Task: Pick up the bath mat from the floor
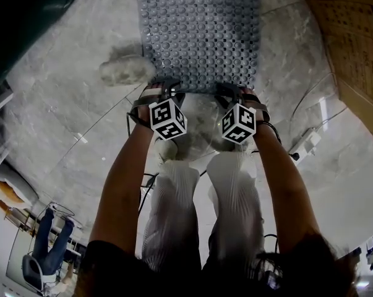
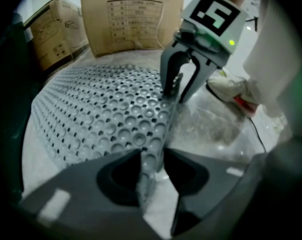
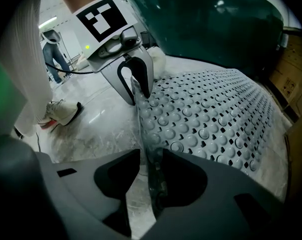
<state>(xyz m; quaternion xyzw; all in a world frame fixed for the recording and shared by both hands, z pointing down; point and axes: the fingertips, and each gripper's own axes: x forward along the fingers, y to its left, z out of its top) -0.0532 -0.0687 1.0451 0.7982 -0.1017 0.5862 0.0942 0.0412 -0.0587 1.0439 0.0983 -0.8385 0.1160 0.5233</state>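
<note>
A: So, where's the bath mat (image 1: 198,30)?

B: Spread on the floor (image 1: 68,104) right ahead of us, with the near edge turned up at both grippers.

A: Gripper states?

B: Our left gripper (image 2: 152,152) is pinching that near edge, and the sheet stands upright between its jaws. Our right gripper (image 3: 151,153) does the same further along the edge. We see both jaw tips against the mat on each side.

A: Material?

B: Grey and rubbery-looking. It's a rectangular sheet covered in round domed bumps with small holes between them. The floor is glossy, marble-patterned stone or tile.

A: Handling?

B: We'd call it light, soft and floppy, not fragile. The edge already folds up where we hold it, so we expect the middle to sag and the far end to drag. The bumpy surface should give the pads some bite, though a thin rim could slip.

A: Best hold?

B: The near edge, with the two grips apart as they are now and set deep enough to catch a row of bumps.
</note>
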